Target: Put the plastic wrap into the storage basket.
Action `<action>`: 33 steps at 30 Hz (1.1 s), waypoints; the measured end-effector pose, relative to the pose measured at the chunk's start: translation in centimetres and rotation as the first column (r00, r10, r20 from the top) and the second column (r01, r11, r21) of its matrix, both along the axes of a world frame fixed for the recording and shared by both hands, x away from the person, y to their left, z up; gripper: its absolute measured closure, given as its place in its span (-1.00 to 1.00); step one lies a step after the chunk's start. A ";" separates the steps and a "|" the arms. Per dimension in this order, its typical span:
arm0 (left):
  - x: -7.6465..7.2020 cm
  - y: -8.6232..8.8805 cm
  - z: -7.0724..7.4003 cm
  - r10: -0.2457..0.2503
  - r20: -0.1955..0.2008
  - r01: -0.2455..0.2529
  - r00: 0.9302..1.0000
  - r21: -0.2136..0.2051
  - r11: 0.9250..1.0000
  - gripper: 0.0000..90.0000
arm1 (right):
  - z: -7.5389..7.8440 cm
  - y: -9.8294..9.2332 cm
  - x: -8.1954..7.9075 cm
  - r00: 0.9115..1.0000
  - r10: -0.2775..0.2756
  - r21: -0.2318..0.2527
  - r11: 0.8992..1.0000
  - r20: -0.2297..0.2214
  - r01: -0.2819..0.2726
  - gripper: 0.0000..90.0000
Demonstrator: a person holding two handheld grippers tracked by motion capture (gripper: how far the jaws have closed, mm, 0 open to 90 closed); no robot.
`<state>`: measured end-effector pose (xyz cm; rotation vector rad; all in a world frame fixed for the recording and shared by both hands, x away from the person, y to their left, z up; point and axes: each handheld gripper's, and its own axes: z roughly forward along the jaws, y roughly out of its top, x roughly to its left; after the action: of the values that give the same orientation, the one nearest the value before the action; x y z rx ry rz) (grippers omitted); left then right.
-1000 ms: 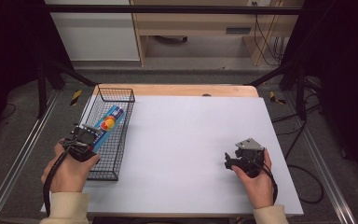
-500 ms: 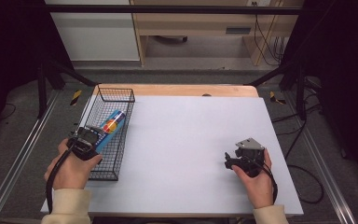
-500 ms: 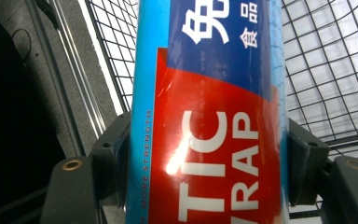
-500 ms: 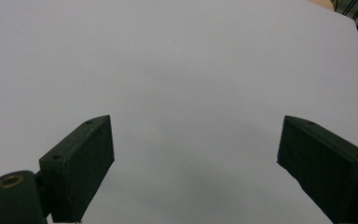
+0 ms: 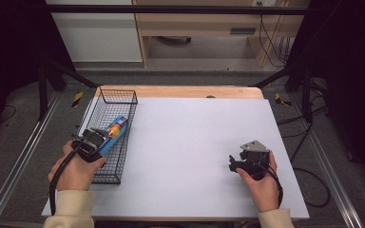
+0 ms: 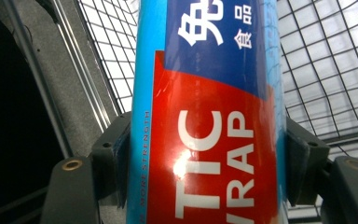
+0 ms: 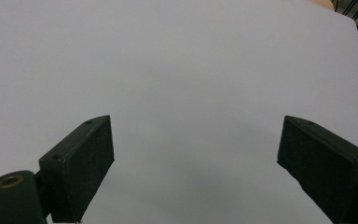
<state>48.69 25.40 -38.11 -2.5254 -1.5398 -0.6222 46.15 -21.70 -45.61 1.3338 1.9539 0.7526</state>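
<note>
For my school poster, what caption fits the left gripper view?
Left gripper clamps a blue-and-red cardboard plastic-wrap box above a black wire basket.

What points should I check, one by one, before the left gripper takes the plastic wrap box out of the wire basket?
1. Grip: left gripper jaws press both sides of the plastic wrap box: ok.
2. Box clear of the wire basket: its far end is over the mesh, inside the walls: not ok.
3. Box touching the basket floor or lifted: cannot tell.
4. Landing place: white table surface beside the basket is bare: ok.
5. Right gripper rests far from the basket, jaws open, holding nothing: ok.
</note>
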 end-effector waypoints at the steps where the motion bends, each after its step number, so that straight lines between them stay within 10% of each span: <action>1: 0.0 0.0 0.0 0.000 -0.002 0.000 1.000 0.001 1.000 -0.30 | 0.0 -0.1 0.0 1.000 0.006 -0.008 1.000 0.005 -0.006 -0.76; 7: 0.0 -0.1 0.0 -0.020 0.003 0.020 1.000 0.025 0.999 -0.30 | -0.1 -0.1 0.1 1.000 0.007 -0.011 1.000 0.001 -0.007 -0.76; 11: -0.4 -0.2 0.8 -0.017 0.090 0.015 0.996 0.018 1.000 -0.60 | -0.1 0.0 0.0 1.000 0.006 -0.004 1.000 -0.009 -0.006 -0.77; 17: -1.7 -1.5 3.1 -0.088 0.236 0.105 0.968 -0.062 0.993 -0.74 | 0.1 -0.1 -0.1 1.000 -0.003 0.001 1.000 0.007 0.003 -0.79; 22: -2.8 -3.2 4.5 -0.140 0.348 0.203 0.927 -0.151 0.968 -0.78 | 0.4 -0.3 -0.2 1.000 -0.022 0.011 1.000 0.021 0.022 -0.84; 33: -2.8 -7.2 3.6 -0.286 0.367 0.377 0.885 -0.207 0.903 -0.76 | 0.7 -0.6 -0.7 0.999 -0.033 0.016 0.999 0.043 0.032 -0.88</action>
<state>45.87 18.21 -34.48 -3.0690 -1.3611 -0.9826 45.44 -22.32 -44.95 1.3444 1.8918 0.7757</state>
